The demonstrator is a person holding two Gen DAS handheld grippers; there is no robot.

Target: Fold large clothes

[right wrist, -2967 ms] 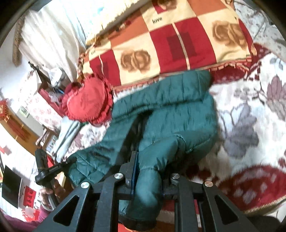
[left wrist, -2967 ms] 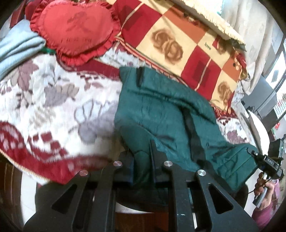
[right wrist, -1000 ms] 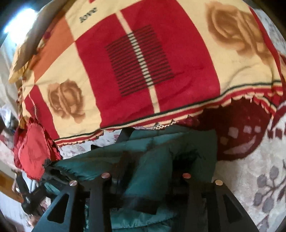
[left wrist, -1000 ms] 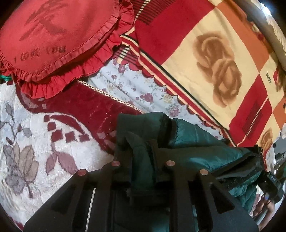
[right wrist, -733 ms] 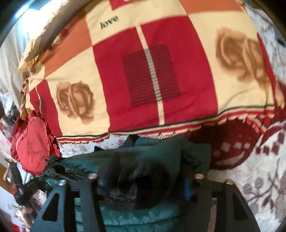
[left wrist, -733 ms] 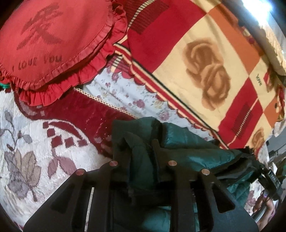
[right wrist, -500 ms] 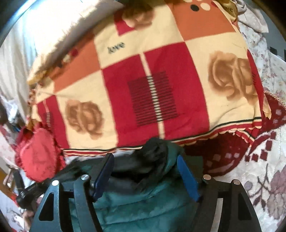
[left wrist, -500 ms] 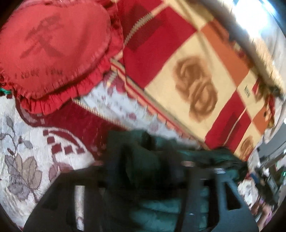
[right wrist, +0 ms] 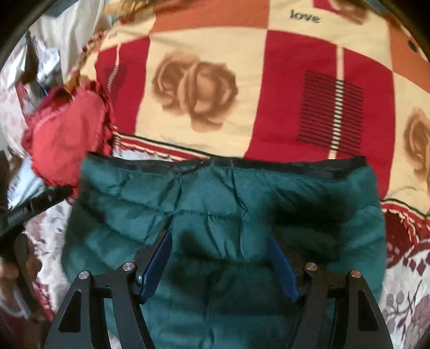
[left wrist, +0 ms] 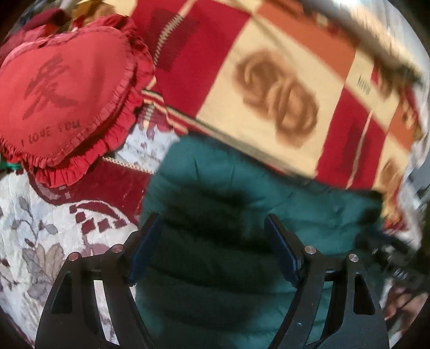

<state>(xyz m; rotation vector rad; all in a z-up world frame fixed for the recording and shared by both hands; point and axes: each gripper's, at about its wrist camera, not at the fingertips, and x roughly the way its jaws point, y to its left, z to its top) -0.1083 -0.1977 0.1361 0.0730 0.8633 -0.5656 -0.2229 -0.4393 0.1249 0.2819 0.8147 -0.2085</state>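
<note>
While green puffer jacket (right wrist: 223, 204) lies folded on floral bedspread (left wrist: 40, 231) against checked rose quilt (right wrist: 242, 88), left gripper (left wrist: 212, 236) and right gripper (right wrist: 219, 251) hover above it, jaws spread wide, gripping nothing. Red heart pillow (left wrist: 61, 107) beside.

Legible text:
- "I love you", stitched along the lower edge of the red heart-shaped cushion (left wrist: 64, 94), beneath a large dark character motif.
- "love", printed in dark letters on a cream square of the checkered rose blanket (right wrist: 303, 16), near its top edge; blurred in the left wrist view.
</note>
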